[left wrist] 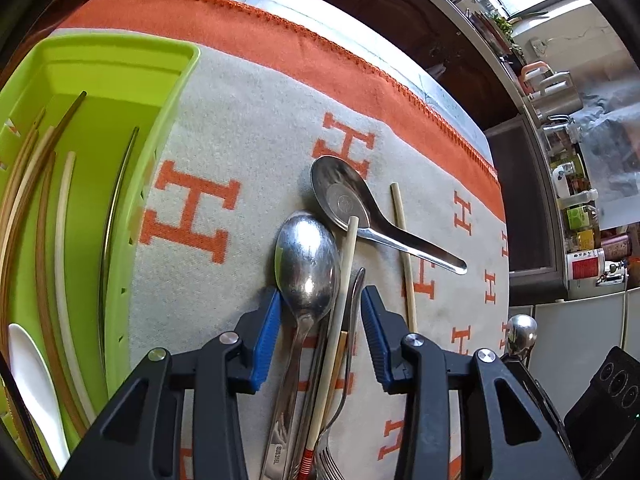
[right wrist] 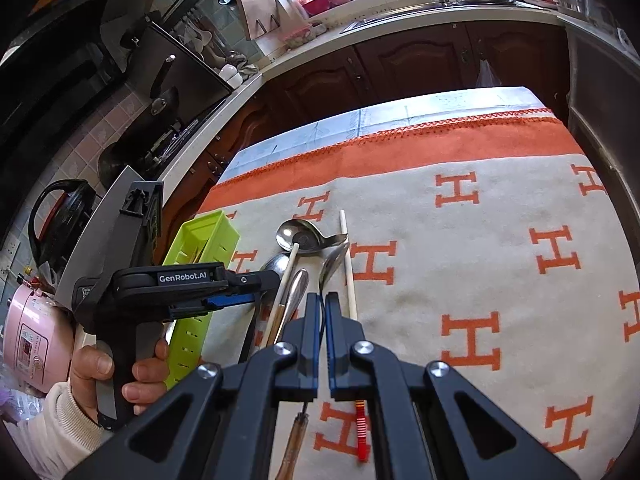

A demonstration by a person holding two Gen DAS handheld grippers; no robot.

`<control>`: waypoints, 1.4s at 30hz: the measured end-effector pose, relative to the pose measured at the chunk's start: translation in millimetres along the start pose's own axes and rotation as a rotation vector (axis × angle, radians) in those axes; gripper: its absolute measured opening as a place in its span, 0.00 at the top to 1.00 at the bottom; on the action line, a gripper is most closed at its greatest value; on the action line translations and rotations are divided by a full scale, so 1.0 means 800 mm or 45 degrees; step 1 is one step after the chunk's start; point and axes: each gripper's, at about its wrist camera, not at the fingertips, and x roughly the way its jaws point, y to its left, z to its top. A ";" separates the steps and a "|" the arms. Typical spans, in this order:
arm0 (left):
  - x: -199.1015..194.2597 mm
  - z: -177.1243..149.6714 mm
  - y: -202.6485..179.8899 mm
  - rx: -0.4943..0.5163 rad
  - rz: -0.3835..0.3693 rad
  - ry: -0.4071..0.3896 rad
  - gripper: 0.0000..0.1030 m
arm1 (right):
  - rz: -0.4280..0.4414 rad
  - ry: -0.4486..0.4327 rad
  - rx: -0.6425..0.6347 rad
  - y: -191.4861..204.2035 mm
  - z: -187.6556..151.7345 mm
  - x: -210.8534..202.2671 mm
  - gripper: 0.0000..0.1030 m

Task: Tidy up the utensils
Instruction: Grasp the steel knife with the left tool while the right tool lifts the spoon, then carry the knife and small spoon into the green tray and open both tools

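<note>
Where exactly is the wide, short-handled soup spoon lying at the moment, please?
In the left wrist view the soup spoon lies on the H-patterned blanket, right of the green tray, beyond the large metal spoon, with a pale chopstick's tip resting in its bowl.

Grey blanket with orange H letters and orange border (right wrist: 500, 264) covers the counter. Pink rice cooker (right wrist: 28, 344) at left edge; dark wooden cabinets (right wrist: 420, 60) across upper frame.
</note>
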 end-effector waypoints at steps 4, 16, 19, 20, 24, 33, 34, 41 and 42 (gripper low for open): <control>0.003 0.002 0.003 -0.022 0.010 -0.004 0.81 | 0.004 0.004 0.005 -0.003 -0.002 0.003 0.98; 0.001 -0.004 -0.006 0.052 0.046 -0.057 0.92 | -0.001 0.013 0.012 -0.008 -0.008 0.005 0.98; -0.008 -0.009 -0.003 0.068 0.054 -0.087 0.96 | 0.002 0.008 0.010 -0.008 -0.009 0.002 0.98; -0.011 -0.011 -0.002 0.069 0.046 -0.090 0.96 | 0.006 0.007 0.008 -0.008 -0.010 0.001 0.98; -0.025 -0.019 -0.002 0.089 0.039 -0.124 0.97 | 0.015 0.004 0.000 -0.004 -0.011 -0.001 0.98; -0.078 -0.044 -0.019 0.211 0.032 -0.253 0.98 | 0.048 -0.007 -0.056 0.024 -0.020 -0.013 0.98; -0.085 -0.047 -0.022 0.224 0.030 -0.270 0.98 | 0.051 -0.010 -0.062 0.028 -0.020 -0.016 0.98; -0.141 -0.071 -0.033 0.299 0.015 -0.389 0.98 | 0.063 -0.021 -0.101 0.050 -0.026 -0.028 0.98; -0.149 -0.074 -0.034 0.306 0.009 -0.400 0.98 | 0.066 -0.023 -0.108 0.054 -0.027 -0.030 0.98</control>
